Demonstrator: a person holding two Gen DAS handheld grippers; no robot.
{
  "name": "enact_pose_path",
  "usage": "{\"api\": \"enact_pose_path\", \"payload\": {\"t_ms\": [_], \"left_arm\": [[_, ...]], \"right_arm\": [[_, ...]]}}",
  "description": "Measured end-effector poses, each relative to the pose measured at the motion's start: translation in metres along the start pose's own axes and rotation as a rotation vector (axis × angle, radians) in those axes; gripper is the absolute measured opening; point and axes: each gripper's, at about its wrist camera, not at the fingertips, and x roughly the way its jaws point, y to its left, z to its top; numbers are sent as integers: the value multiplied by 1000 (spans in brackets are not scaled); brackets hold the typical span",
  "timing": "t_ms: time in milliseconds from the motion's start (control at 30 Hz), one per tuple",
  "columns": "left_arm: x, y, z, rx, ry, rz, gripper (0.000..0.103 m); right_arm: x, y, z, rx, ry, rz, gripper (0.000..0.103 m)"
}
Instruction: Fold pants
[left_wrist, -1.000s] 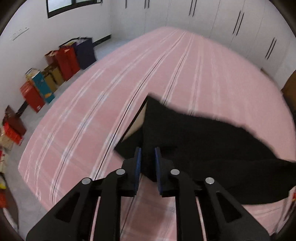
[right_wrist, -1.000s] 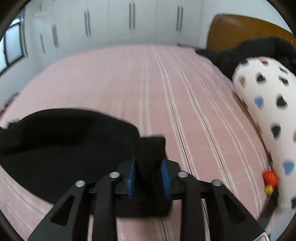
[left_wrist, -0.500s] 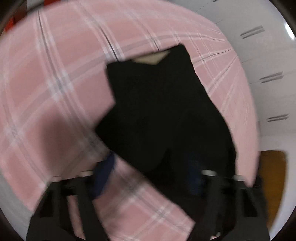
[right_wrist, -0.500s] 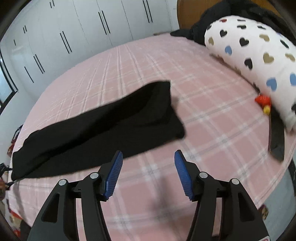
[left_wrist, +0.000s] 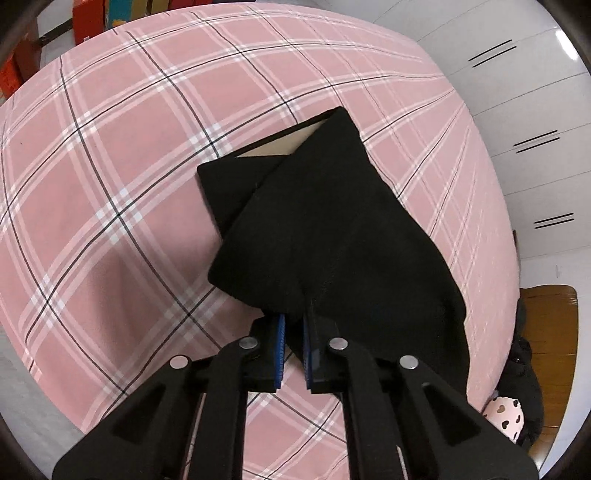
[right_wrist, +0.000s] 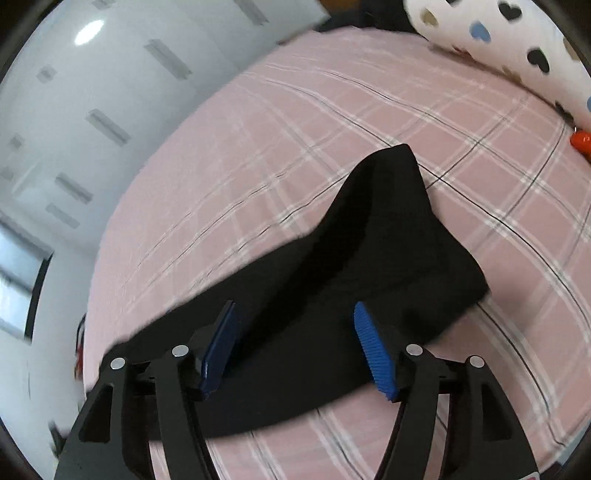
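Note:
The black pants lie on the pink plaid bed, with a tan inner lining showing at the far corner. My left gripper is shut on the near edge of the pants and holds it lifted. In the right wrist view the pants stretch from lower left toward the middle of the bed. My right gripper is open, its blue pads spread above the cloth and holding nothing.
White wardrobe doors stand beyond the bed. A heart-print pillow lies at the headboard end, with a small red object beside it. Coloured boxes stand on the floor past the bed's far edge.
My right gripper let go of the pants and opened, then moved over the cloth. My left gripper swung round, opened, and closed again on the pants' edge.

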Motion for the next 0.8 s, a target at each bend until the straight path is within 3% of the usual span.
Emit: {"api": "enact_pose_path", "payload": {"t_ms": [100, 167, 200, 233, 367, 433, 533, 600, 667, 700, 800], "left_arm": [[3, -1, 4, 9, 11, 23, 7], [3, -7, 10, 28, 21, 35, 6], [1, -10, 12, 39, 22, 40, 6], [-4, -20, 20, 65, 21, 38, 6], [-43, -59, 52, 177, -39, -3, 6], [-57, -71, 61, 252, -80, 36, 6], [-44, -54, 63, 259, -39, 66, 6], [-17, -37, 58, 246, 15, 98, 6], [11, -16, 47, 248, 58, 191, 6], [24, -3, 40, 233, 76, 218, 6], [31, 12, 36, 190, 59, 177, 8]], "right_arm": [[37, -1, 25, 95, 29, -34, 66], [63, -1, 37, 95, 82, -36, 7], [74, 4, 43, 70, 120, -49, 4], [71, 9, 47, 58, 103, -45, 4], [0, 48, 64, -71, -104, 170, 3], [-35, 57, 55, -154, -170, 186, 3], [-23, 27, 29, -182, -119, 102, 3], [15, -11, 7, -117, 2, 55, 3], [52, -40, -23, -94, 113, -22, 4], [56, -42, -29, -96, 118, -32, 4], [51, -48, -38, -39, 66, 10, 6]]}}
